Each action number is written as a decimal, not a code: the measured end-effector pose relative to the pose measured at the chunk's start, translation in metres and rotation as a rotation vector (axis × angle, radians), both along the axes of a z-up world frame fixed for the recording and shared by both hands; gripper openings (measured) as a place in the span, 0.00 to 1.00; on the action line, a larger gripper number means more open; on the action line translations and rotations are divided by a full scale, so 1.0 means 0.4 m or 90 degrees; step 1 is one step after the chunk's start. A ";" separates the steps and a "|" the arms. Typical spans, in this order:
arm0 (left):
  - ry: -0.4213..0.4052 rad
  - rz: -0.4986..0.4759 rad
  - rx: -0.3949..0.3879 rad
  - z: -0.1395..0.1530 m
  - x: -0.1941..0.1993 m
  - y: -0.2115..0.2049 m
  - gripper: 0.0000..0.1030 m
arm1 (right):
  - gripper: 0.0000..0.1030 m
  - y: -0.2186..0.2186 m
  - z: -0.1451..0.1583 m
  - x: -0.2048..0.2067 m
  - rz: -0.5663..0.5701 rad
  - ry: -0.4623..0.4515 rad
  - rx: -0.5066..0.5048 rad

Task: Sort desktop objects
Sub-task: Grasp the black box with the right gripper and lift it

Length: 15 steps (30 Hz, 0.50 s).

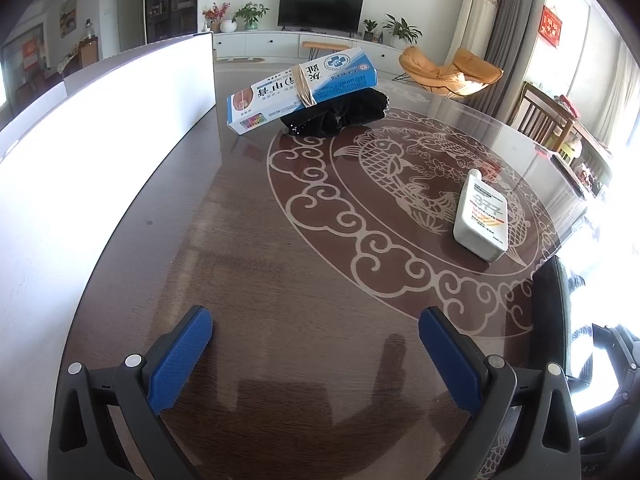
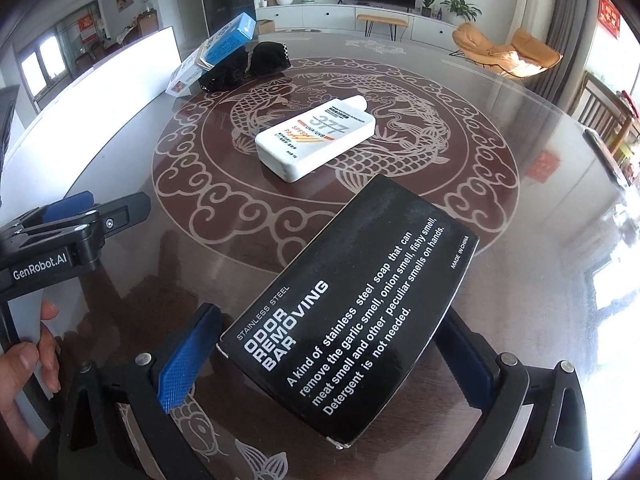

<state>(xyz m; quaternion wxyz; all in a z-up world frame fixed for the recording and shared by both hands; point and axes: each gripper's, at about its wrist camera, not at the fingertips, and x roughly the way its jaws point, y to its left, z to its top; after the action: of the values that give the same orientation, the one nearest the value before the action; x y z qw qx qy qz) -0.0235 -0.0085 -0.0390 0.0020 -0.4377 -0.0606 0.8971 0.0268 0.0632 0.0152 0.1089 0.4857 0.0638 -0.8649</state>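
Observation:
A black box [image 2: 352,308] printed "ODOR REMOVING BAR" lies between the fingers of my right gripper [image 2: 332,344]; the jaws stand wide, the left pad [image 2: 188,356] apart from it. A white sunscreen bottle [image 2: 316,138] lies flat mid-table, also in the left wrist view [image 1: 482,216]. A blue-and-white carton [image 1: 304,88] leans on a black cloth pouch [image 1: 344,114] at the far side; both show in the right wrist view, the carton [image 2: 212,56] and the pouch [image 2: 248,66]. My left gripper [image 1: 316,344] is open and empty over bare table; it shows at the left of the right wrist view [image 2: 76,220].
A bright white box wall [image 1: 100,140] runs along the left of the brown fish-patterned table [image 1: 280,260]. A dark object [image 1: 548,312] sits at the right edge of the left wrist view. Chairs and a TV cabinet stand beyond the table.

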 end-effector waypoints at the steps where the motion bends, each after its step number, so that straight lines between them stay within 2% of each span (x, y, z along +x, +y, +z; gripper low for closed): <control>1: 0.000 0.000 0.001 0.000 0.000 0.000 1.00 | 1.00 0.001 0.000 0.004 0.005 0.004 0.000; 4: 0.001 0.000 0.002 0.000 0.000 0.000 1.00 | 0.96 0.012 0.004 0.014 -0.004 0.020 -0.002; 12: -0.003 0.000 -0.008 -0.001 0.002 0.003 1.00 | 0.64 0.073 0.021 0.013 -0.027 0.034 -0.001; 15: -0.003 0.000 -0.009 -0.001 0.002 0.004 1.00 | 0.62 0.120 0.022 -0.008 -0.055 0.033 0.000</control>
<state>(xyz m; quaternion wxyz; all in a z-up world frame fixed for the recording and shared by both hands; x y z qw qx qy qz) -0.0228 -0.0070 -0.0395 -0.0010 -0.4399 -0.0546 0.8964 0.0237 0.1112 0.0241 0.0695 0.4654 0.0454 -0.8812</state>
